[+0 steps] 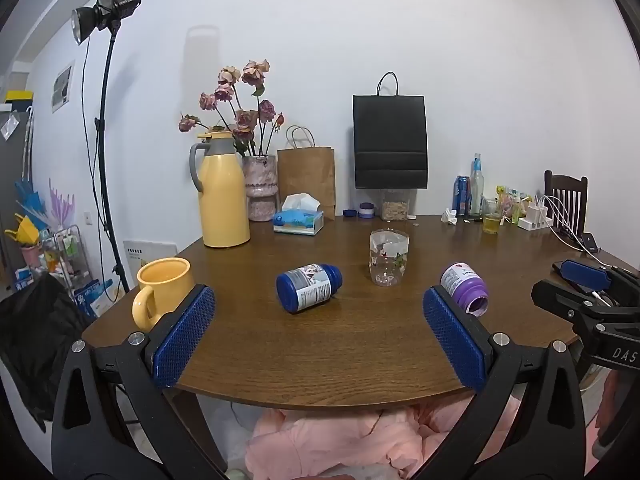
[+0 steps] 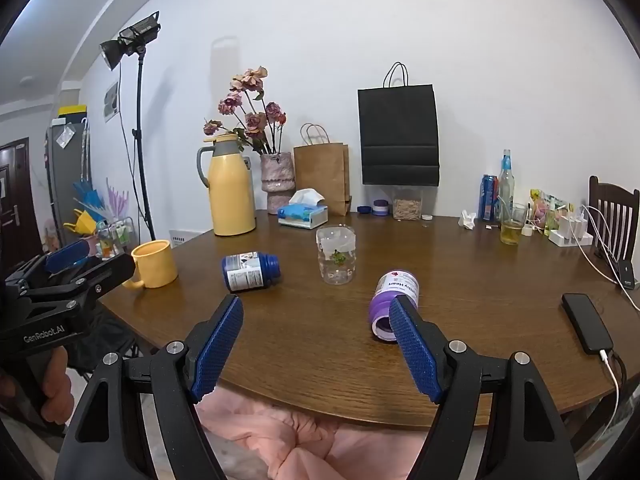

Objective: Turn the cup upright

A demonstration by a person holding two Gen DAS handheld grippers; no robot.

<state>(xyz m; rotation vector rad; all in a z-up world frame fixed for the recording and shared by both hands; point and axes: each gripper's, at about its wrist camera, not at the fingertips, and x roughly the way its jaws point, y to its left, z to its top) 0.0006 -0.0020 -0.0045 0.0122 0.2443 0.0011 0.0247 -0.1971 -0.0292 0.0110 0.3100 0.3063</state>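
Upright already, clear cup (image 1: 389,257) empty, yellow mug (image 1: 162,292) upright beside

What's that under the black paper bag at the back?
A clear container of brownish, grainy contents stands beneath the black bag. Its top is hidden by the bag, so any lid is not visible.

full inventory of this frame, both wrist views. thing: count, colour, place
cup: 1, clear, table centre
mug: 1, yellow, table left
bottles: 2, lying; blue bottle centre, purple bottle right
jug: 1, yellow, back left
vase: 1, pink, dried roses
tissue box: 1, blue
bags: brown bag, black bag, back
phone: 1, black, right edge
table: 1, brown
left gripper: open
right gripper: open
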